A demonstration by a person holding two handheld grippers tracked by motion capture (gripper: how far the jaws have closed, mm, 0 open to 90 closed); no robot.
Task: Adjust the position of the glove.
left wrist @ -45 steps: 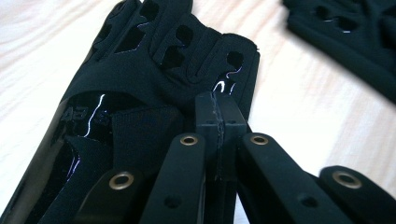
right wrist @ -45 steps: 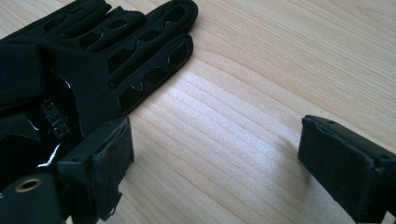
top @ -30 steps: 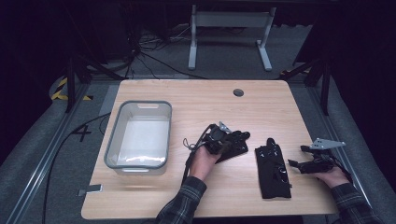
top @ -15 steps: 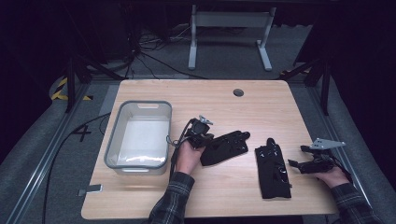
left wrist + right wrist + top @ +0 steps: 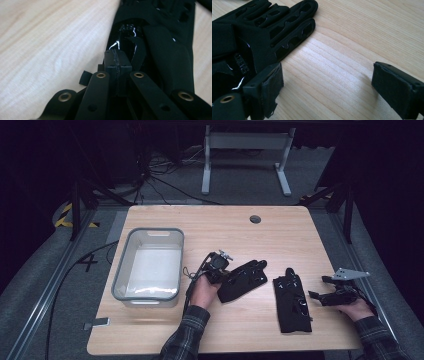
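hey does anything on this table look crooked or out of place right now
Nothing looks spilled or broken. The two black gloves don't match in how they lie: the left glove sits at a slant beside the shut left gripper, while the right glove lies nearly straight by the open right gripper. The grey bin looks empty.

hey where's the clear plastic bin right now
In the high view the clear bin sits on the left part of the wooden table, just left of the left gripper, which is at a black glove.

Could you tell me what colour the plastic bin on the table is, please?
The bin is translucent grey with a pale bottom, clearest in the high view.
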